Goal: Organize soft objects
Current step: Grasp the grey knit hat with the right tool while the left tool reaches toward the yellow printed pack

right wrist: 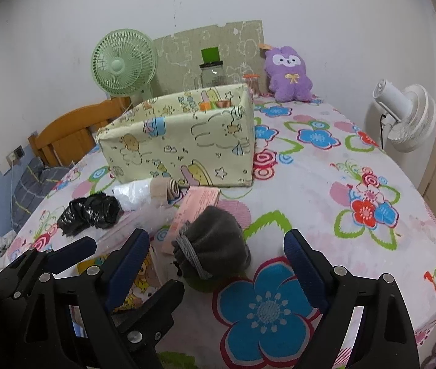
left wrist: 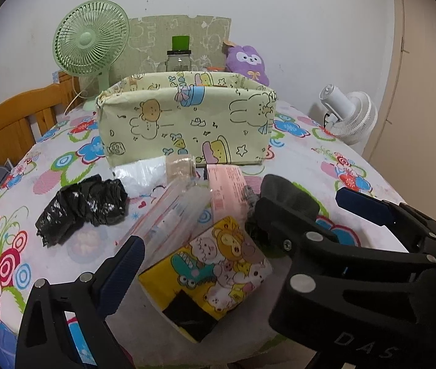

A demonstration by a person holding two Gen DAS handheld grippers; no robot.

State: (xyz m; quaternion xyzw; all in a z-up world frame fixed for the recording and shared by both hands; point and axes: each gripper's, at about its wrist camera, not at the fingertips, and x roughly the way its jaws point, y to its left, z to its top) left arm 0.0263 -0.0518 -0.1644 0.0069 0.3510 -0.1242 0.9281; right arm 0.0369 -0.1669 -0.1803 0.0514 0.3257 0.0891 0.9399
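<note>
A pale green cartoon-print storage box [left wrist: 187, 123] stands open-topped on the flowered table; it also shows in the right wrist view [right wrist: 184, 144]. In front of it lie a black crumpled bag [left wrist: 85, 206], a clear plastic bag [left wrist: 168, 212], a pink packet [left wrist: 227, 187], a beige roll [left wrist: 181, 166] and a yellow cartoon tissue pack [left wrist: 211, 273]. My left gripper [left wrist: 208, 246] is open around the tissue pack. A grey drawstring pouch [right wrist: 214, 243] lies between the open fingers of my right gripper [right wrist: 218, 258].
A green desk fan [left wrist: 90, 43], a glass jar [left wrist: 179, 58] and a purple plush toy [left wrist: 248, 64] stand behind the box by the wall. A white fan [right wrist: 408, 117] is off the table's right edge. A wooden bed frame [left wrist: 12, 120] is at the left.
</note>
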